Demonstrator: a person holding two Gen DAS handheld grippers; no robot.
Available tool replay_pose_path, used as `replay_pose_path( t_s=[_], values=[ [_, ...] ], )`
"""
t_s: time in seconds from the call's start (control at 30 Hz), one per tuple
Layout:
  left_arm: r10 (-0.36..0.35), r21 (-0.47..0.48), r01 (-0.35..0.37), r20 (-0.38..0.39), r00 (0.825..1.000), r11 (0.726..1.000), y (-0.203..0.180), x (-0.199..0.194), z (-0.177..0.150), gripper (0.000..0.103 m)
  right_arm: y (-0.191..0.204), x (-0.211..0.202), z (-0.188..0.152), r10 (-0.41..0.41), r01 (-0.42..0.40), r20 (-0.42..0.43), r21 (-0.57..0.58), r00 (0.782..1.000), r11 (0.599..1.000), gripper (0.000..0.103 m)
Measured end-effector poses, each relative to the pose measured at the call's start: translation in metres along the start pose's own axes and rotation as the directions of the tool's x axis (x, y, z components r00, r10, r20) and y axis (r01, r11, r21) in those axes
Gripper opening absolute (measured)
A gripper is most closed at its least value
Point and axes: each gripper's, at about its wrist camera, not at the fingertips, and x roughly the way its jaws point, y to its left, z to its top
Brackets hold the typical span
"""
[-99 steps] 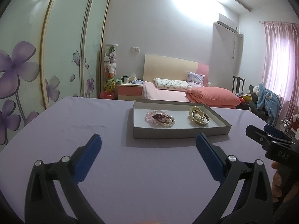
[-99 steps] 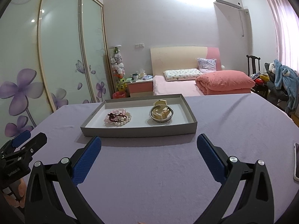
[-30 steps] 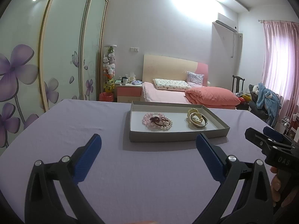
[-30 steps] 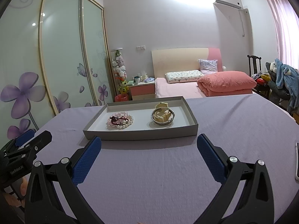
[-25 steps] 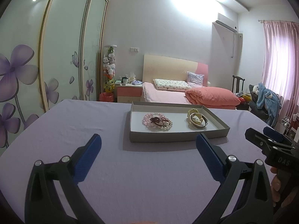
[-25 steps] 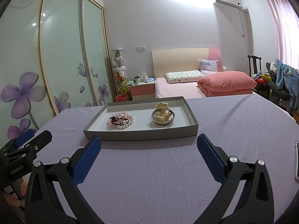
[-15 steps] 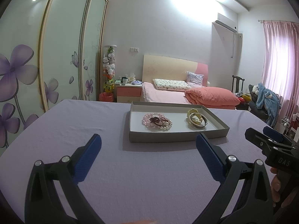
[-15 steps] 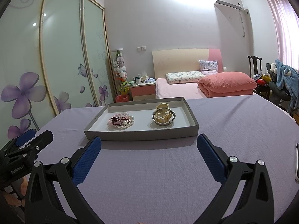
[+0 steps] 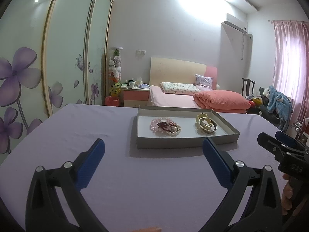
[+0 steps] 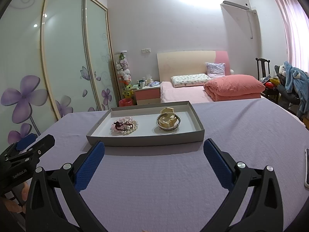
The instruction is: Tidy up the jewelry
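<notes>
Both your left tongs (image 9: 153, 150) and right tongs (image 10: 153, 150) gape wide, empty. The tray (image 10: 146, 140) with beads (image 10: 124, 125) and bangles (image 10: 169, 123) lies dead ahead, long side across; right tongs look nearer.

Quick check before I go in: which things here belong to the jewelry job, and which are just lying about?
For the job:
- grey tray
- pile of bead bracelets
- metal bangles

Just lying about:
- phone at the table's right edge
- bed, nightstand, chair of clothes beyond

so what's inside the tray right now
A pile of bead bracelets on the left of the tray, stacked bangles on the right. Anything beneath either pile is hidden.
</notes>
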Motion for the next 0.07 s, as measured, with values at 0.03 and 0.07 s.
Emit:
replay_pose_path(
  t_s=[0.03, 0.07],
  values=[
    [0.000, -0.001, 0.000, 0.000, 1.000, 1.000, 0.0003, 0.0003, 0.0003, 0.099, 0.0003, -0.0002, 0.0005, 0.001, -0.001, 0.001, 0.000, 1.000, 1.000, 0.101],
    [0.001, -0.002, -0.001, 0.001, 1.000, 1.000, 0.0012, 0.0003, 0.0010, 0.099, 0.0009, 0.0002, 0.0008, 0.001, -0.001, 0.001, 0.001, 1.000, 1.000, 0.101]
  ],
)
